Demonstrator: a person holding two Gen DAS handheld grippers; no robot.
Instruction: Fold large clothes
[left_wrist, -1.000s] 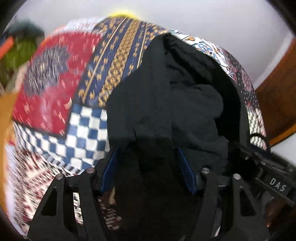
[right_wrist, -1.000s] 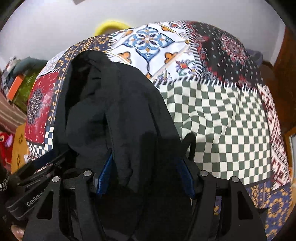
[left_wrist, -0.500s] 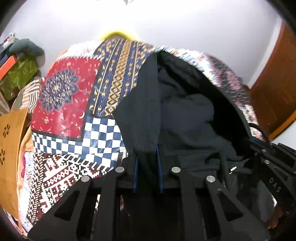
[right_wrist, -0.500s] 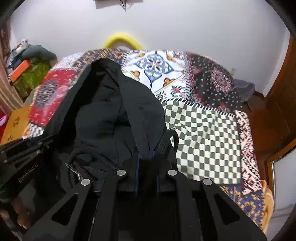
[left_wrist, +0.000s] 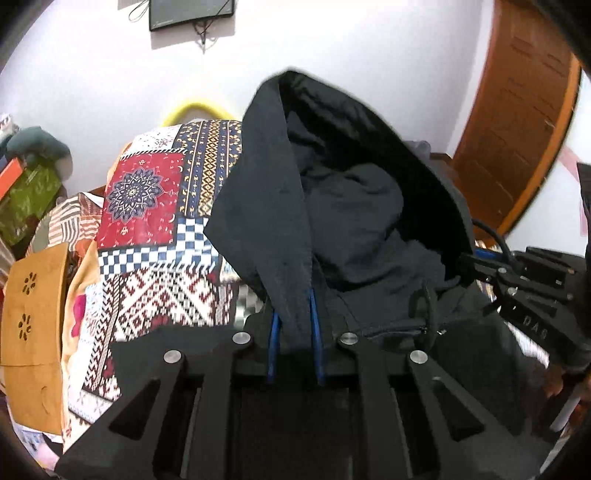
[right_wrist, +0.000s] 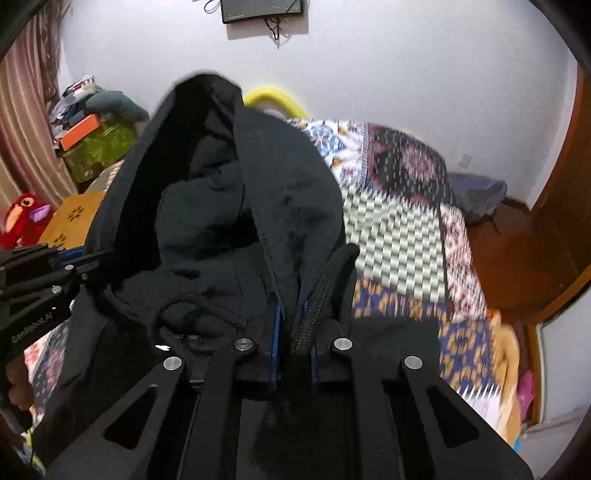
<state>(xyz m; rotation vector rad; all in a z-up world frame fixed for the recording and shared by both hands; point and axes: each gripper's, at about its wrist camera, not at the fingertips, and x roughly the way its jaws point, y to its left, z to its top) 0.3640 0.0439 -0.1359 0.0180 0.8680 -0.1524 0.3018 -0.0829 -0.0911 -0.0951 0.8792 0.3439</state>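
Observation:
A black hooded jacket (left_wrist: 351, 206) hangs lifted above the patchwork bedspread (left_wrist: 147, 192), its hood gaping open toward me. My left gripper (left_wrist: 294, 317) is shut on the hood's left edge, fabric pinched between the blue pads. My right gripper (right_wrist: 293, 317) is shut on the jacket (right_wrist: 229, 206) at the hood's right edge, with a black braided drawcord (right_wrist: 317, 295) running beside the pads. Each gripper shows in the other's view: the right gripper (left_wrist: 524, 291) at the right, the left gripper (right_wrist: 40, 280) at the left.
The bedspread (right_wrist: 399, 229) covers a bed against a white wall. Orange cardboard (left_wrist: 33, 325) leans at the bed's left side. A red plush toy (right_wrist: 22, 218) and boxes (right_wrist: 96, 144) stand at the left. A wooden door (left_wrist: 517, 122) is at the right.
Both grippers closed on the hood's edges, then rose and drew back, lifting the jacket off the bedspread. More of the wall and room now shows.

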